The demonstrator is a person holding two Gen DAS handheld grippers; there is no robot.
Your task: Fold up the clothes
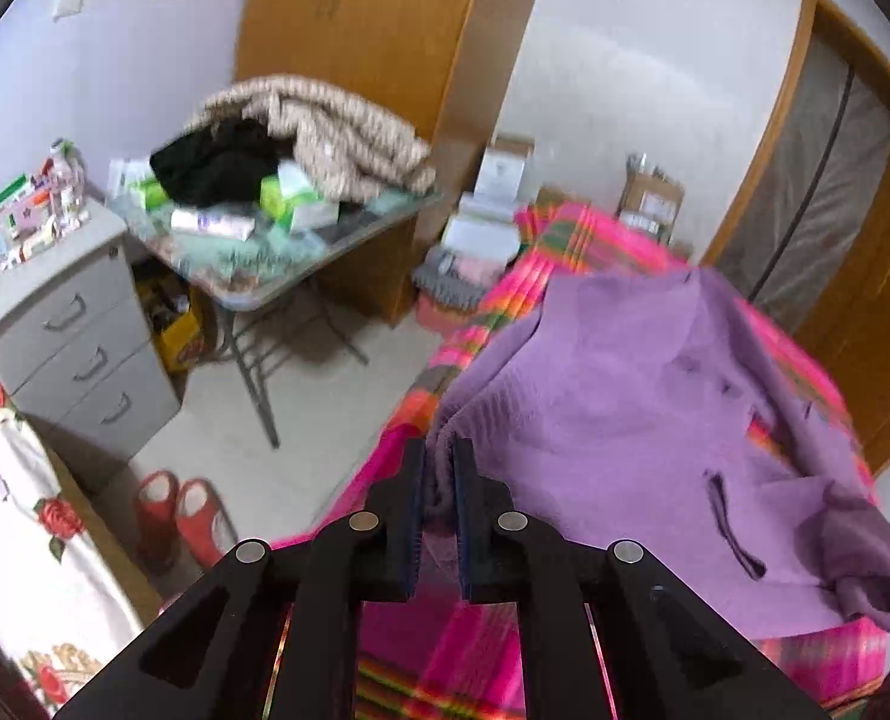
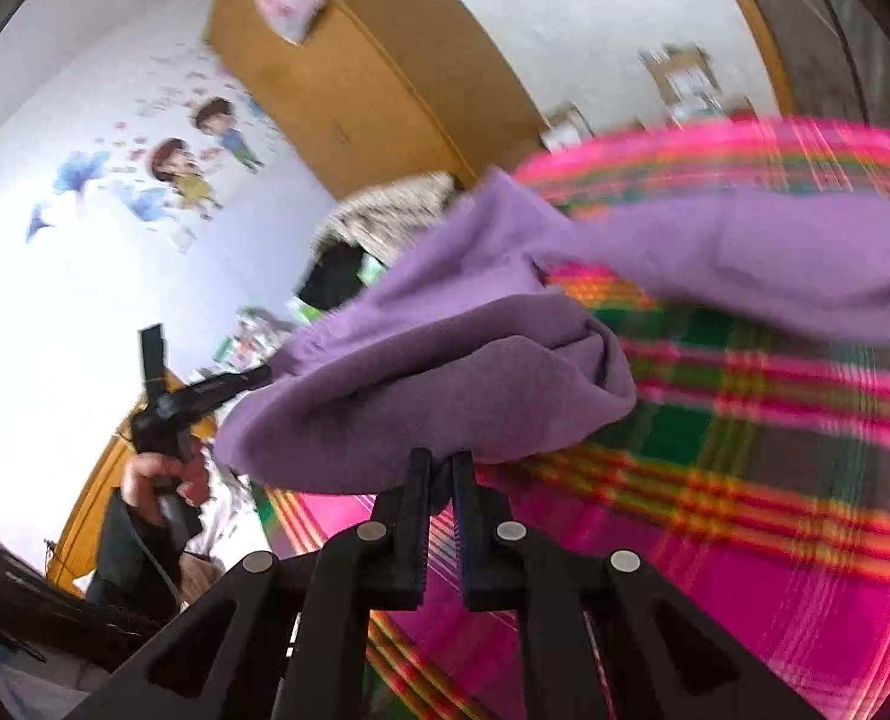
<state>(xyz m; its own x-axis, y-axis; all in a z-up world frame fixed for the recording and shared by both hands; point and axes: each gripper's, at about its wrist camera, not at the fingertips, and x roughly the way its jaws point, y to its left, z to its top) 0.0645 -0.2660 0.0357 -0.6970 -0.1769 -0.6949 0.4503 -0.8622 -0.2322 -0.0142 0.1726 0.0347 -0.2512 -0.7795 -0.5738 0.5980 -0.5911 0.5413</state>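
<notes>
The left gripper [image 1: 440,456] is clamped on a bunched edge of a purple sweater [image 1: 637,414], the cloth pinched tight between its near-closed black fingers [image 1: 411,480]. The right gripper [image 2: 441,468] is likewise pressed together on a fold of the same garment [image 2: 445,360], its jaws narrowed to a slit with purple knit between them. The sweater lies partly lifted over a bed covered in a bright pink, green and orange plaid sheet [image 1: 432,654]; from the left wrist view its body spreads up and to the right across the bed, one sleeve [image 1: 865,564] drooping at the right edge. In the right wrist view the fabric hangs in a raised, blurred fold above the plaid, and a person's hand [image 2: 165,480] grips the handle of the other tool at the left. Beyond the bed, a folding table [image 1: 348,234] carries a heap of striped and black clothing [image 1: 300,132] and small boxes. A grey drawer cabinet [image 1: 78,324] stands beside it, red slippers [image 1: 177,510] rest on the floor, and a wooden wardrobe [image 1: 378,12] rises against the white wall.
</notes>
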